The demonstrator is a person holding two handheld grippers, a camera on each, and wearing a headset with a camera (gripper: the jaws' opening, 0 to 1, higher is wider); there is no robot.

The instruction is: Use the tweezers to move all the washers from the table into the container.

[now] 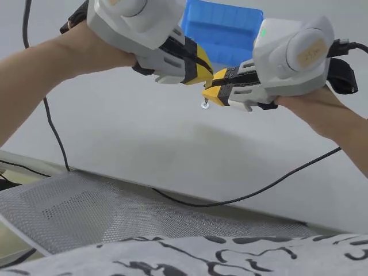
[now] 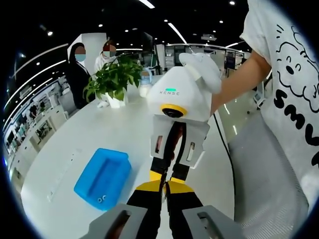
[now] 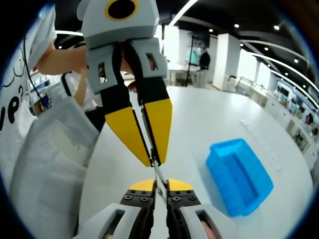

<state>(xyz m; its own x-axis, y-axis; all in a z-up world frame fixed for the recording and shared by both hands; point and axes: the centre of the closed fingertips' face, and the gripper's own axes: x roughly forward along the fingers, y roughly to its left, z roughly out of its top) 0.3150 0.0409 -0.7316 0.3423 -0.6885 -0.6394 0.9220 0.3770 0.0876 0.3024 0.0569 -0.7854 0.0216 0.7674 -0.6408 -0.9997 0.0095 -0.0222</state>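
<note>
My two grippers meet tip to tip above the white table point(image 1: 132, 144). The left gripper point(image 1: 206, 70) comes from the upper left, the right gripper point(image 1: 211, 94) from the right. Thin metal tweezers point(image 3: 158, 174) run between both pairs of yellow jaws, and both grippers look shut on them. A small washer point(image 1: 205, 105) hangs at the tweezers' tip just below the jaws. The blue container point(image 1: 224, 29) sits on the table behind the grippers. In the left gripper view the container point(image 2: 102, 174) holds two washers point(image 2: 101, 199) near its front wall.
A black cable point(image 1: 259, 190) lies across the table near its front edge. A grey mesh chair back point(image 1: 86, 213) stands below that edge. A potted plant point(image 2: 114, 79) stands at the table's far end, with people behind it.
</note>
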